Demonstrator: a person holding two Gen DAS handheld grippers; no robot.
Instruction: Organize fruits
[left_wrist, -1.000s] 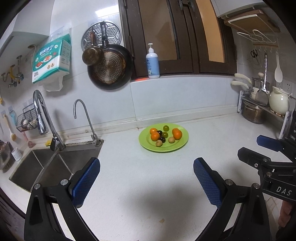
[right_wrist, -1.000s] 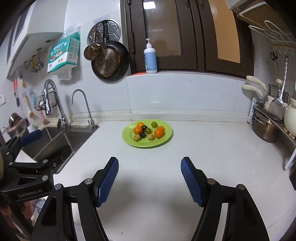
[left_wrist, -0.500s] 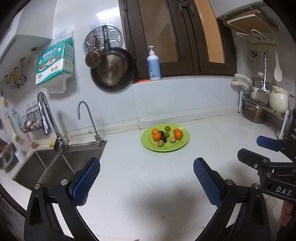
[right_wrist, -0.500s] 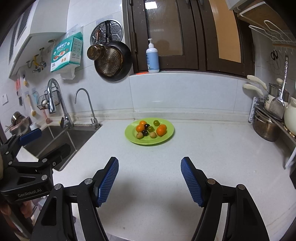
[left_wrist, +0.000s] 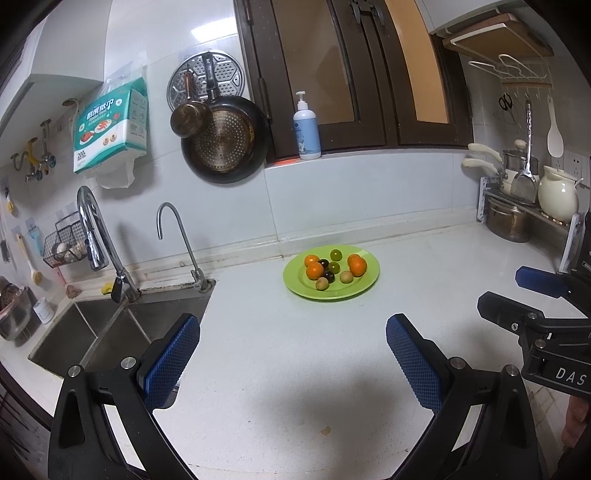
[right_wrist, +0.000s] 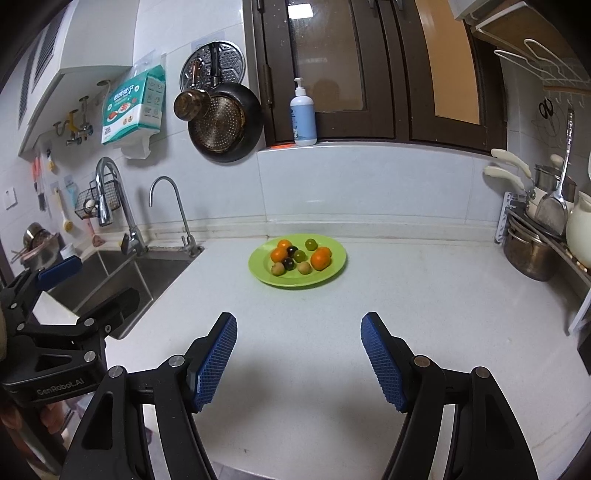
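A green plate (left_wrist: 364, 286) (right_wrist: 332, 271) sits near the back wall on the white counter. It holds several small fruits: oranges (left_wrist: 314, 271) (right_wrist: 320, 257), green ones (left_wrist: 335, 254) (right_wrist: 310, 243), dark ones (left_wrist: 329, 276) (right_wrist: 288, 263) and tan ones (left_wrist: 321, 283) (right_wrist: 277, 269). My left gripper (left_wrist: 291, 354) is open and empty above the counter, well short of the plate. My right gripper (right_wrist: 298, 354) is open and empty, also well short of it. The right gripper shows at the right edge of the left wrist view (left_wrist: 532, 295); the left gripper shows at the left edge of the right wrist view (right_wrist: 70, 291).
A steel sink (left_wrist: 110, 332) (right_wrist: 122, 273) with two taps lies left of the plate. Pots, a white jug (left_wrist: 557, 195) and utensils stand on a rack at the right. A pan (left_wrist: 221, 144) hangs on the wall. A soap bottle (left_wrist: 306, 129) stands on the sill.
Both views have shifted slightly, with the plate drifting a little right and up in frame. Both grippers stay open; the fruits have not moved.
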